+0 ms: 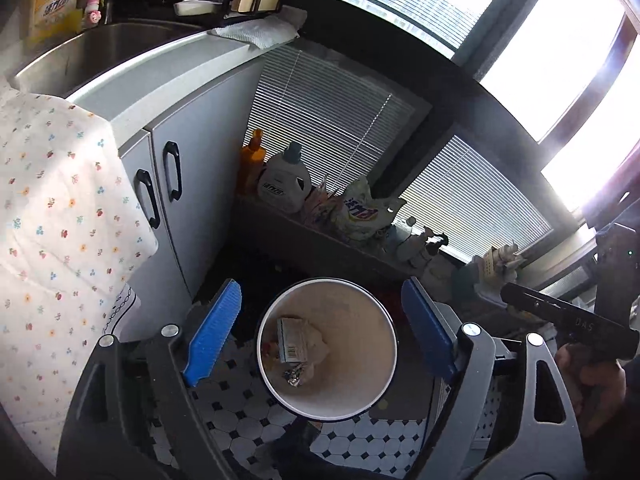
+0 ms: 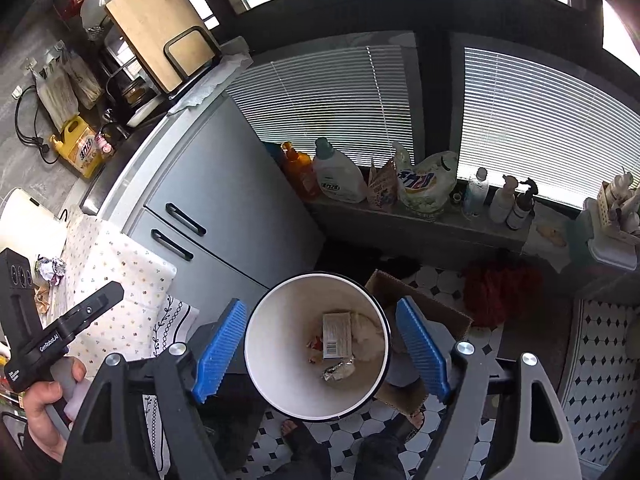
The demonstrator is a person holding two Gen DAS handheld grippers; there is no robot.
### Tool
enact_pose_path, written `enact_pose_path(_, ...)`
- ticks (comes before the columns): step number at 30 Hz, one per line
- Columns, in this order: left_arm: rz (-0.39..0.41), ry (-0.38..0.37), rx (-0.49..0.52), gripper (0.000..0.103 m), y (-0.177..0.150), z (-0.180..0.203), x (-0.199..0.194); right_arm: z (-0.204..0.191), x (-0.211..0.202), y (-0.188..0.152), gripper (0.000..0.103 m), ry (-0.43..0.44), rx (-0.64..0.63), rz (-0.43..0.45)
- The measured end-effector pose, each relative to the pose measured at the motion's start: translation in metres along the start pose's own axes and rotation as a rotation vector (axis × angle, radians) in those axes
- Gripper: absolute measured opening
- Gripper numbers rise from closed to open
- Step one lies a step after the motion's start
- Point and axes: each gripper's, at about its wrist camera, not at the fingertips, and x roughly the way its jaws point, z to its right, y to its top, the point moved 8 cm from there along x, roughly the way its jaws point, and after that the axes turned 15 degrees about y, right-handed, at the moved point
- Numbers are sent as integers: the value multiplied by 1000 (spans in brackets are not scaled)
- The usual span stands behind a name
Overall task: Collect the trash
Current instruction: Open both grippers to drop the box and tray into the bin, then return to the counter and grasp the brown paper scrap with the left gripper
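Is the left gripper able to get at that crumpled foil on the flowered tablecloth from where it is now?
Probably not without moving. The left gripper hangs open over the trash bin, pointing down into it. The crumpled foil lies off to the side on the flowered tablecloth, with nothing covering it, so a swing over looks enough.

Trash (image 2: 338, 346) in bin (image 2: 280, 392); bin on floor (image 2: 600, 360), cabinet (image 2: 224, 200) behind-left.

A home kitchen: a steel sink (image 1: 92, 46) set in the counter above grey cabinet doors (image 2: 224, 216), a wooden cutting board (image 2: 160, 28) in a rack at the counter's end, detergent bottles (image 2: 338, 176) along the window ledge, black-and-white tiled floor (image 2: 600, 360)
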Motion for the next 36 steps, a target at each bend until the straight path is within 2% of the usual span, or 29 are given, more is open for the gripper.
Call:
enact_pose_path(5,40,64,-45,91,5,-48,-28,-50,18,3,85,54,-59,-9)
enact_pose_path(16,134,202,-179,95,10,-168,-96,-165,59,5,95,142,-186,-34)
enact_pose_path(26,190,297,-273,96,8,-280,-137,-259,100,-4,95,185,-256,-51)
enact_pose_path(36,212,372,-354,97,10,-395,-151,-343,145,-19,95,203,-292,-54)
